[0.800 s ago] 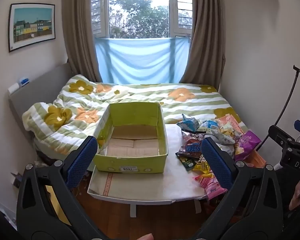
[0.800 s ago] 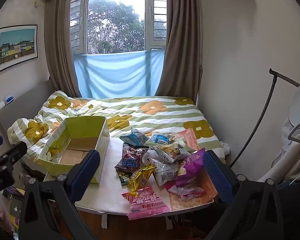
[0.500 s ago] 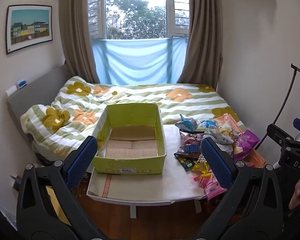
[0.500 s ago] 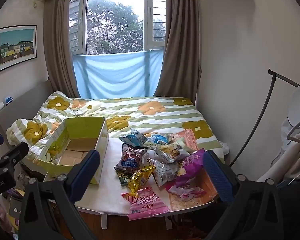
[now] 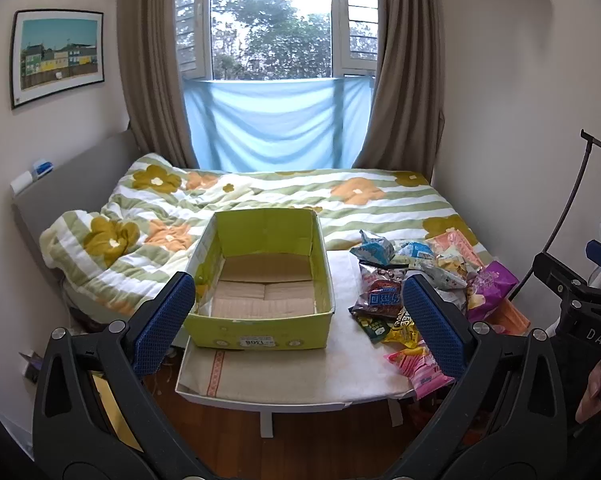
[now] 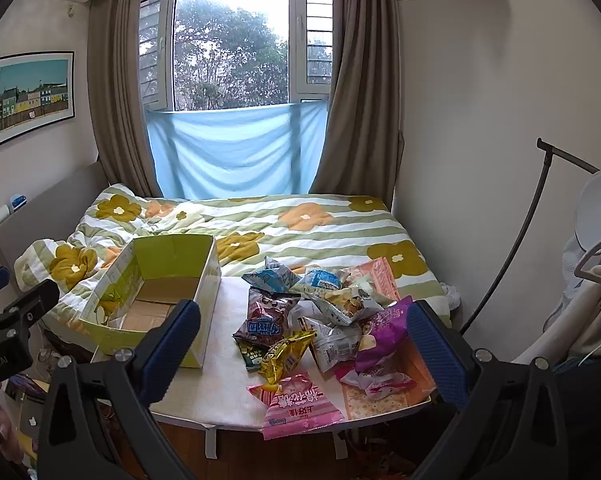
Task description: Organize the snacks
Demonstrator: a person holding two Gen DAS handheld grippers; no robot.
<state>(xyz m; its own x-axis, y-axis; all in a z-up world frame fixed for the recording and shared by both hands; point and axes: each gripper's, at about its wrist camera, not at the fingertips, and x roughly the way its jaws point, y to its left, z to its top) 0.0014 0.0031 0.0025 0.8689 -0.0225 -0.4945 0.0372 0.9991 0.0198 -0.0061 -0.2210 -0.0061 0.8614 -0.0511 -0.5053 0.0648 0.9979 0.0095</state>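
An open, empty yellow-green cardboard box (image 5: 260,320) stands on the left of a small white table (image 5: 284,376); it also shows in the right wrist view (image 6: 112,336). A pile of snack bags (image 6: 320,320) lies on the table's right half, with a pink bag (image 6: 296,404) at the front edge; the pile also shows in the left wrist view (image 5: 420,280). My left gripper (image 5: 298,322) is open and empty, held back from the table facing the box. My right gripper (image 6: 302,346) is open and empty, facing the snack pile.
A bed with a flowered striped quilt (image 5: 284,196) lies behind the table, under a curtained window. A dark metal stand (image 6: 528,216) and a white chair (image 6: 592,248) are at the right wall. Wood floor (image 5: 300,440) lies below the table.
Both views have shifted only slightly; the table and box sit a little lower and closer in the left wrist view. Both grippers stay open.
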